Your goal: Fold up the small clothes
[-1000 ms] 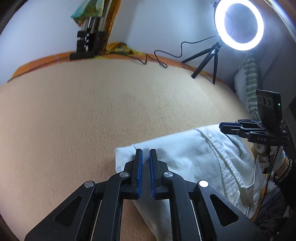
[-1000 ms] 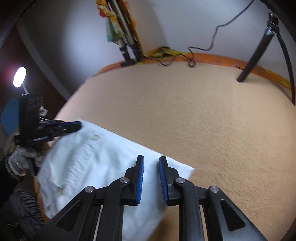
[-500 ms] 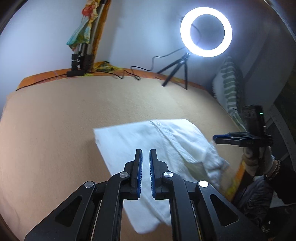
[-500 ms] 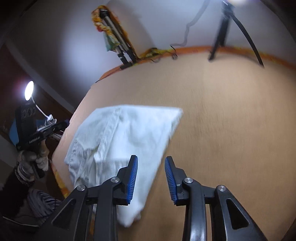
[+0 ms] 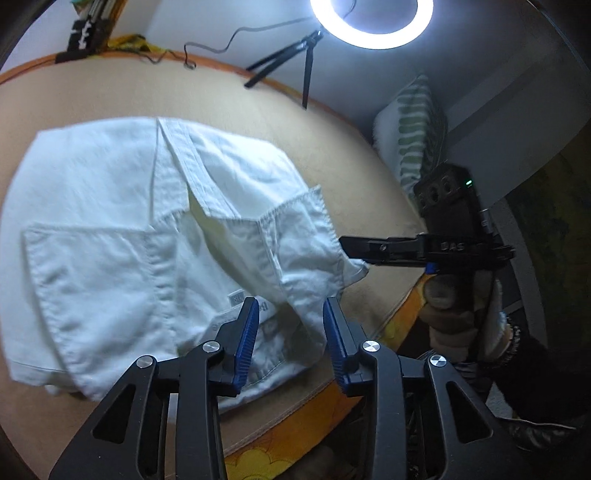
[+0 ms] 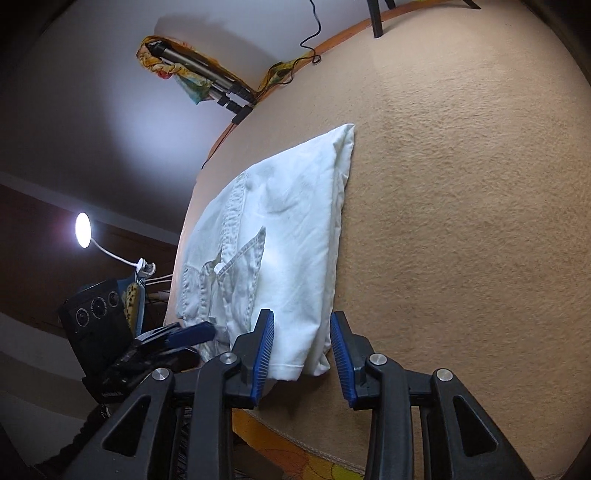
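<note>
**White cotton shirt let go on the bed, both claws now parted**

White, creased cotton: the small button-front shirt (image 5: 122, 236) lies partly folded on the tan fleece blanket (image 6: 461, 206) that covers the bed, close to the blanket's near edge, with its collar end and a loose placket flap toward the near corner and its folded fabric running away toward the middle. A small label shows inside the collar in the left wrist view.

The left gripper (image 5: 290, 341) hangs just over that collar end. Its jaws have just been opening; half a second ago they were nearly together. Cloth now shows between and under the blue pads (image 5: 245, 339), but they do not press on it, so this claw is released. The right gripper (image 6: 302, 352) hovers over the shirt's near hem corner, jaws likewise apart after opening a moment earlier, with the white corner visible in the gap and nothing clamped. In the left view the right gripper's fingertips stand just beside the loose flap of the shirt's front edge, not holding it.

Compared with a second ago, the shirt sits spread wider and flatter in both views. My reading is that one fold has been laid down and released, and the next fold needs a fresh grasp, probably on the untidy flap and collar.

Beyond the shirt, a glowing white ring light on a black tripod (image 5: 371, 22) stands at the far edge, and a striped cushion (image 5: 410, 133) leans at the right-hand corner.
</note>
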A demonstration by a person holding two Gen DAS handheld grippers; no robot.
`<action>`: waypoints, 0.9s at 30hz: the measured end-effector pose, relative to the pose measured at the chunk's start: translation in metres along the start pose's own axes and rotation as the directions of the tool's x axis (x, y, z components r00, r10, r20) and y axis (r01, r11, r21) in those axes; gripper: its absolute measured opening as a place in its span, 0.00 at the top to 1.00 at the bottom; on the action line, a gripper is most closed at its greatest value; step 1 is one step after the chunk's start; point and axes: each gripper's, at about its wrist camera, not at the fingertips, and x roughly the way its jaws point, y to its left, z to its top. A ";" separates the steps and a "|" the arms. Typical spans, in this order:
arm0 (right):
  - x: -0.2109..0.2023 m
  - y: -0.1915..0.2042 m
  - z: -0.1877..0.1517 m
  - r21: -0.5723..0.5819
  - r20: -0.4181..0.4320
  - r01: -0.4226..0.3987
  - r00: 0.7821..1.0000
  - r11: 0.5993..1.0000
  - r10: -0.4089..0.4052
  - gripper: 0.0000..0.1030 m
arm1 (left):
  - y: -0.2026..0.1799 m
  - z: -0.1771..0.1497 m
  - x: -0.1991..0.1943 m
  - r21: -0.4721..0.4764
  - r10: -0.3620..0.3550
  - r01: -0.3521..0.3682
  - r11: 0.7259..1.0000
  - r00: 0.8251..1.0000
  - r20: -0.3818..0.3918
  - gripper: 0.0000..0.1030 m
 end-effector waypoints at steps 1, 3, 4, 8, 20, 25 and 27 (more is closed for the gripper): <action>0.000 -0.002 -0.001 0.006 -0.001 -0.008 1.000 1.000 0.008 0.67 | 0.001 0.000 0.005 -0.017 -0.001 0.001 1.000 1.000 -0.008 0.67; -0.001 -0.006 -0.002 0.019 -0.003 -0.016 1.000 1.000 0.016 0.67 | 0.005 0.002 0.010 -0.063 -0.022 0.022 0.998 1.000 -0.002 0.66; -0.002 -0.008 -0.001 0.028 0.000 -0.018 1.000 0.999 0.018 0.67 | 0.007 0.003 0.011 -0.084 -0.037 0.038 0.996 0.999 0.006 0.66; -0.005 -0.023 -0.002 0.096 0.005 -0.077 0.997 0.992 0.076 0.67 | 0.008 0.005 0.020 -0.115 -0.114 0.116 0.987 0.993 0.019 0.70; -0.010 0.029 -0.005 -0.189 0.069 0.150 0.988 0.970 -0.139 1.00 | 0.009 0.008 0.009 -0.065 -0.111 0.111 0.992 0.994 0.003 0.98; 0.002 0.041 -0.013 -0.297 0.051 0.261 0.965 0.919 -0.257 1.00 | 0.015 -0.004 0.020 -0.051 -0.085 0.081 0.995 0.994 -0.070 0.98; -0.002 0.045 -0.010 -0.316 0.081 0.312 0.950 0.896 -0.303 0.95 | 0.012 -0.006 0.009 -0.024 -0.078 0.077 0.997 0.994 -0.073 0.96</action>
